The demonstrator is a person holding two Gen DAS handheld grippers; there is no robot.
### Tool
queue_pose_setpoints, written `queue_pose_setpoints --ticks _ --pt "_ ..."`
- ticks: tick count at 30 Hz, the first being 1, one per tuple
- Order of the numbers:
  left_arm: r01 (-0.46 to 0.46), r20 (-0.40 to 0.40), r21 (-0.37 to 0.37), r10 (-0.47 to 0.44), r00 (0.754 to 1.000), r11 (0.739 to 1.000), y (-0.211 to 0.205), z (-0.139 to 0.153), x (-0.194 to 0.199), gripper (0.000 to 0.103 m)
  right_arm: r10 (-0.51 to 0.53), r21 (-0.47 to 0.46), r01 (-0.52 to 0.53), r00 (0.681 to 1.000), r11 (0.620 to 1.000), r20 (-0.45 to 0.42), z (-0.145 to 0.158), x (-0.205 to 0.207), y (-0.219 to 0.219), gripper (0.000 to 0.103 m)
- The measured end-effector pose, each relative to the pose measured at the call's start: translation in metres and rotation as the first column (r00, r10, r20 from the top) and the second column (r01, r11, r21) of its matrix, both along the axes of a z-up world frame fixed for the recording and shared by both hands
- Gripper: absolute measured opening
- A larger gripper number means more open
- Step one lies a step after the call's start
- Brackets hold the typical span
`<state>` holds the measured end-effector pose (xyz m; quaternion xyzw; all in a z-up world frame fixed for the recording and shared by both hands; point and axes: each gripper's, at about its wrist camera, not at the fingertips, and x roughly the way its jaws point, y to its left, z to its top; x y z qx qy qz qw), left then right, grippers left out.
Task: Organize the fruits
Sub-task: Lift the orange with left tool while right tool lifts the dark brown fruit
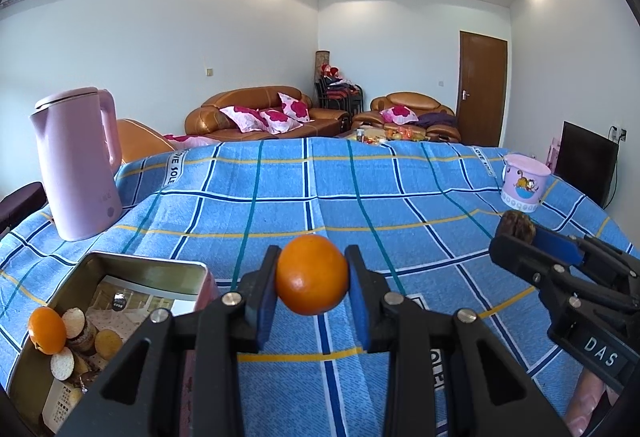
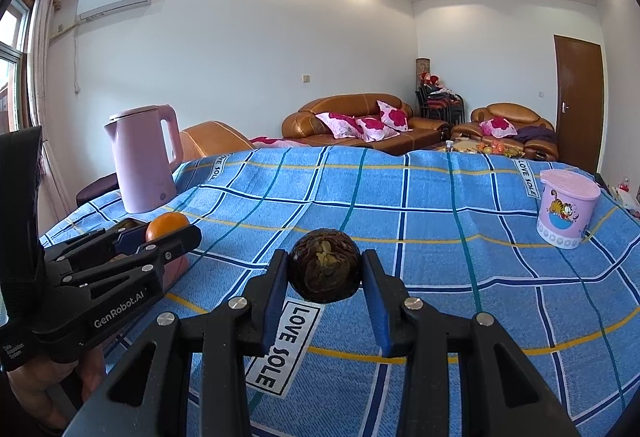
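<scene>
Blue plaid tablecloth (image 1: 280, 197) covers the table w/ a pink kettle (image 1: 78, 165) at far left and an open tin (image 1: 132, 277) near left, already holding an orange etc. Left gripper (image 1: 312, 277) is clamped on an orange fruit (image 1: 312, 275), lifted above the cloth; right gripper (image 2: 325, 267) grips a dark round fruit (image 2: 325, 265), stem end facing the cam. Both near-spherical, no clear long axis. Step looks like carry-to-tin; next probably needs the left one moved over the tin & let go.
</scene>
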<state>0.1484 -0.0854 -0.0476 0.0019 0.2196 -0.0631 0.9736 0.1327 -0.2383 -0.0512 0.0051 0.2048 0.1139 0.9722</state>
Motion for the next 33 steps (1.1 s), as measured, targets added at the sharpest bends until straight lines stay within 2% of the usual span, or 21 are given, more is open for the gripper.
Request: queue_pose_setpoints --ticks 20,33 --pt "-0.027 0.069 0.006 0.027 0.997 1.000 0.000 0.004 -0.013 0.033 -0.015 0.000 0.015 0.996 1.000 0.092 0.007 -0.016 -0.002 0.039" --pt "-0.058 0.115 0.003 0.057 0.992 0.998 0.004 0.007 -0.020 0.033 -0.028 0.023 0.025 0.993 0.999 0.117 0.009 -0.022 -0.006 0.039"
